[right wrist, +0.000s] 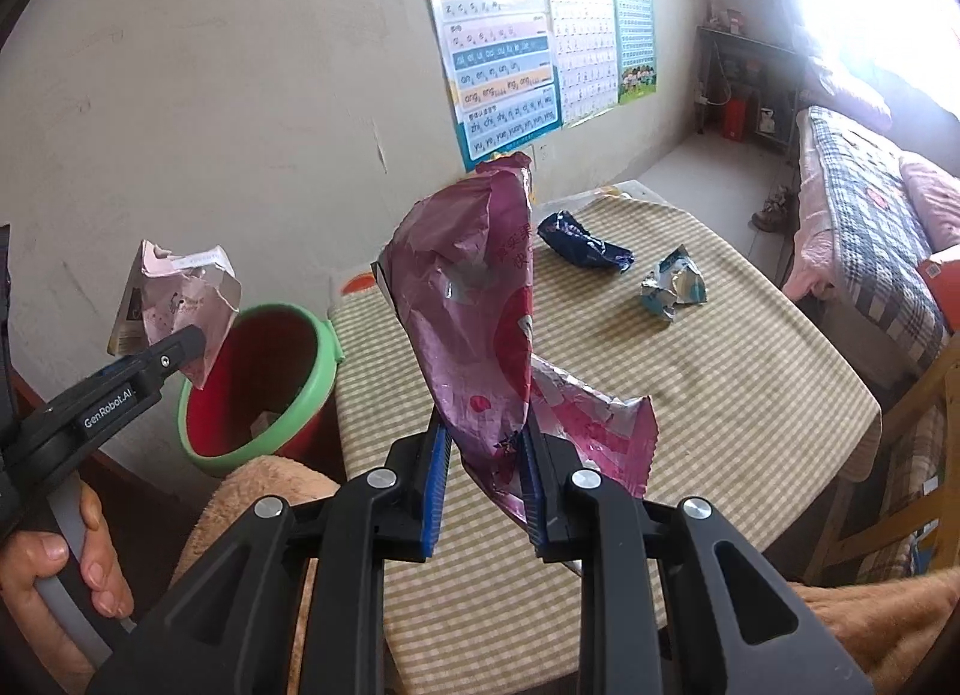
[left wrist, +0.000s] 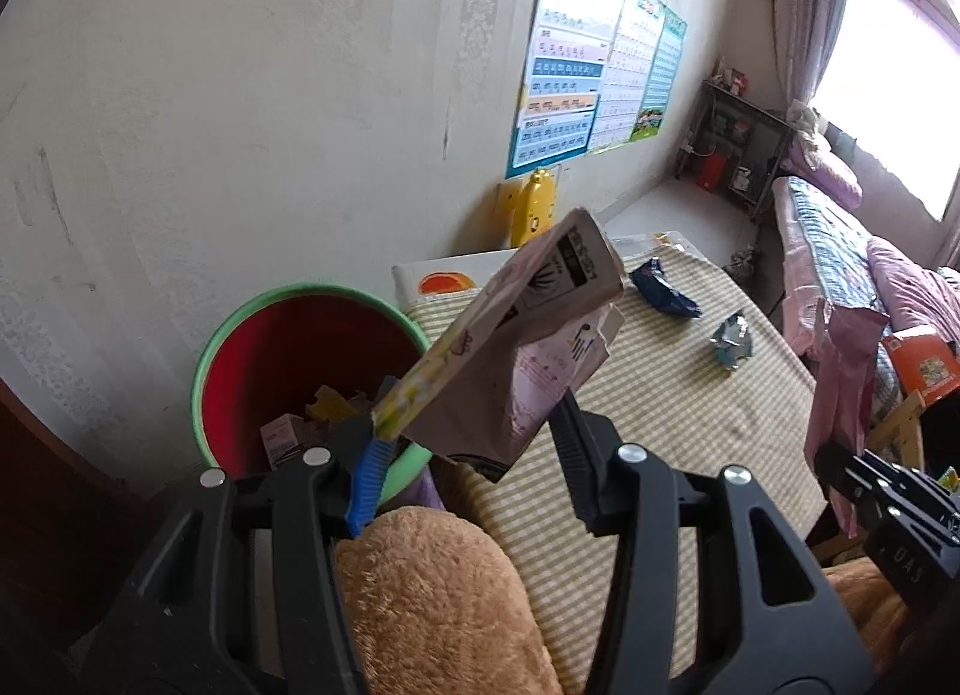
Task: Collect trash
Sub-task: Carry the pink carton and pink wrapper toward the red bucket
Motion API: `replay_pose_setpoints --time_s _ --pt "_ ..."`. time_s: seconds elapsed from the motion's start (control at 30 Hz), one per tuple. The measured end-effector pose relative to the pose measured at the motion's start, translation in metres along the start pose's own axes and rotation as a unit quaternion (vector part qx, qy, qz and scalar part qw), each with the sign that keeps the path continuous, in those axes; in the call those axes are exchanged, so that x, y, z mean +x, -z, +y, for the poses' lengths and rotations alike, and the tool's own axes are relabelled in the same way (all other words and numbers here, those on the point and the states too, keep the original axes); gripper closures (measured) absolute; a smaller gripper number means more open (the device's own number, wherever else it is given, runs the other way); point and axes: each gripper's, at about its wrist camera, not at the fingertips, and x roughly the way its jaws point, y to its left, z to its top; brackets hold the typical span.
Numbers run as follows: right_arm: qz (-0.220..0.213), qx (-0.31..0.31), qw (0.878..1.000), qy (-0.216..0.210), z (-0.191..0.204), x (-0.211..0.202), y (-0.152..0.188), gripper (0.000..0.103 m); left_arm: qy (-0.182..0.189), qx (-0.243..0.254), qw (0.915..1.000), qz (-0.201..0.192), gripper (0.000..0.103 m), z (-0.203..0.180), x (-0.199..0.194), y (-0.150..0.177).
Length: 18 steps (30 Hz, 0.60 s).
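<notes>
Trash in both grippers, more left on table. Left gripper point(left wrist: 468, 443) clamped on flattened pink carton point(left wrist: 516, 335), held up near rim of bin point(left wrist: 264, 311), tilted, not yet squarely over opening. Right gripper point(right wrist: 486, 479) pinched tight on crumpled purple snack bag point(right wrist: 474, 299), held over striped table point(right wrist: 750, 383), well apart from bin. Bin red inside, green rim, on floor just beside table's left edge, already some scraps at bottom. Remaining on table: dark blue wrapper point(right wrist: 585, 245) and silver-blue crumpled wrapper point(right wrist: 672, 284), near each other at far side.

Step in hand, likely: carry both pieces to bin and drop.

To do well:
- Bring carton fully above red opening before letting go; carton wide, could catch on rim and tip out.
- Drop carton first, clear left gripper away, then swing bag over.
- Bag light and floppy, hanging tail may drag on rim or cling to pad; go low over opening, release fully.
- Avoid knocking bin, looks light.
- Then back for two wrappers.
</notes>
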Motion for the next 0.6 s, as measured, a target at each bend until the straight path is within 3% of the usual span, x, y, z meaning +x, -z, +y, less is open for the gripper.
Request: replay_pose_setpoints --time_s 0.27,0.6 --pt "-0.012 0.015 1.0 -0.022 -0.007 -0.01 0.001 0.082 -0.007 0.018 0.9997 -0.016 0.056 -0.017 -0.019 -0.001" --pt "-0.013 0.054 0.998 -0.04 -0.029 -0.006 0.006 0.082 -0.024 0.045 0.9986 -0.011 0.056 -0.036 -0.015 0.003"
